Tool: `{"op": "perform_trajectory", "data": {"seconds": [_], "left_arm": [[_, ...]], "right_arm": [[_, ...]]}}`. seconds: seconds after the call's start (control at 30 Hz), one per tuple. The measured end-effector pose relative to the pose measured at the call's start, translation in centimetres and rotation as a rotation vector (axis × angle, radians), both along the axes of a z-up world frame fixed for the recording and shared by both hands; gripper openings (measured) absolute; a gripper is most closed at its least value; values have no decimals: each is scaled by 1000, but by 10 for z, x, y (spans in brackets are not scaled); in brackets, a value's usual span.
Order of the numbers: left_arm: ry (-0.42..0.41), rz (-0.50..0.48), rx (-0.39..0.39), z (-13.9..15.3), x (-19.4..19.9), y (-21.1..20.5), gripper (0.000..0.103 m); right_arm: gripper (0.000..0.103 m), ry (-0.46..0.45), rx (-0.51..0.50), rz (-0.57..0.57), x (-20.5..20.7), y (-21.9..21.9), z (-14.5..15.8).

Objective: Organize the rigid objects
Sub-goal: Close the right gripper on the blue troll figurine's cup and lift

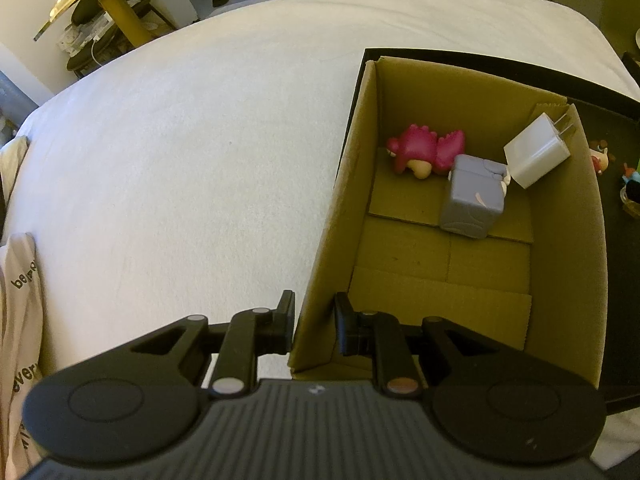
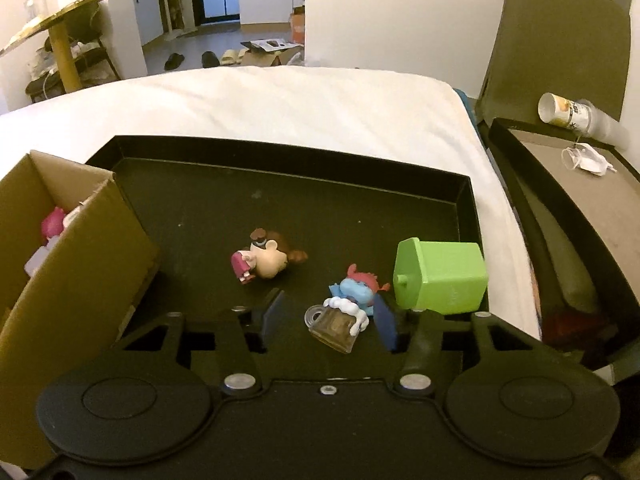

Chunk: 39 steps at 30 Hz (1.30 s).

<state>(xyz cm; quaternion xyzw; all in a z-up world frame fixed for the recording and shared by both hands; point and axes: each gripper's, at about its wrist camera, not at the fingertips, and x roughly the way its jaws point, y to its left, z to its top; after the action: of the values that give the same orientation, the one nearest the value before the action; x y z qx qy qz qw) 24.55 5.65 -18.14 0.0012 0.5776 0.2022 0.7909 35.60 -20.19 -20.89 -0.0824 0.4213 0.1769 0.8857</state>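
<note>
My left gripper (image 1: 314,320) is shut on the near left wall of the cardboard box (image 1: 420,288). Inside the box lie a pink figure (image 1: 424,152), a grey cube (image 1: 472,200) and a white charger plug (image 1: 536,152). The box stands on the left of a black tray (image 2: 280,152). On the tray lie a brown-haired figure (image 2: 266,260), a green box (image 2: 440,276) and a blue figure with a beer mug (image 2: 356,288). My right gripper (image 2: 330,316) is open around the blue figure, which sits close to the right finger (image 2: 386,324) and apart from the left one.
The tray rests on a white bed (image 1: 180,160). To the right stands a bedside table (image 2: 568,184) with a tipped paper cup (image 2: 564,110) and a white mask (image 2: 588,158). A printed cloth (image 1: 20,320) lies at the bed's left edge. A gold table (image 1: 104,0) and slippers (image 2: 232,56) lie beyond.
</note>
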Motion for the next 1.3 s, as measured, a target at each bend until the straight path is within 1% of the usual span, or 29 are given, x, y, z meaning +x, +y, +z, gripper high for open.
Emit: {"op": "perform_trajectory", "data": {"seconds": [0.23,0.43,0.5,0.57,0.6,0.63,0.67,0.73,1.0,1.27,1.3], "left_arm": [[1,3,4,-1,0,-1,20],[-1,4,1,-1,0,-1,20],[-1,4,0,-1,-1,0,20],[-1,4,0,-1,-1,0,20],[-1,5,0,-1,0,0,20],[-1,5,0,-1,0,0,20],[-2,5,0,-1,-1,0,20],[0,3,2,-1,0,0,20],[-2,4,1,0,0,0,20],[0,1,0,0,0,-1,19],[0,0,0,0,0,-1,19]], "right_arm": [[49,52,18,-85,10,-1,-13],[49,118,49,-171,25,-2,-20],[49,131,46,-187,27,-1,-22],[49,124,25,-194,28,1,-23],[49,122,13,-193,28,3,-23],[47,119,-1,-193,28,5,-23],[42,118,-8,-193,27,5,-22],[39,124,-13,-190,26,4,-21],[38,145,-20,-163,10,-6,-17],[37,112,-20,-131,-7,-10,1],[33,106,-22,-129,-9,-10,3]]}}
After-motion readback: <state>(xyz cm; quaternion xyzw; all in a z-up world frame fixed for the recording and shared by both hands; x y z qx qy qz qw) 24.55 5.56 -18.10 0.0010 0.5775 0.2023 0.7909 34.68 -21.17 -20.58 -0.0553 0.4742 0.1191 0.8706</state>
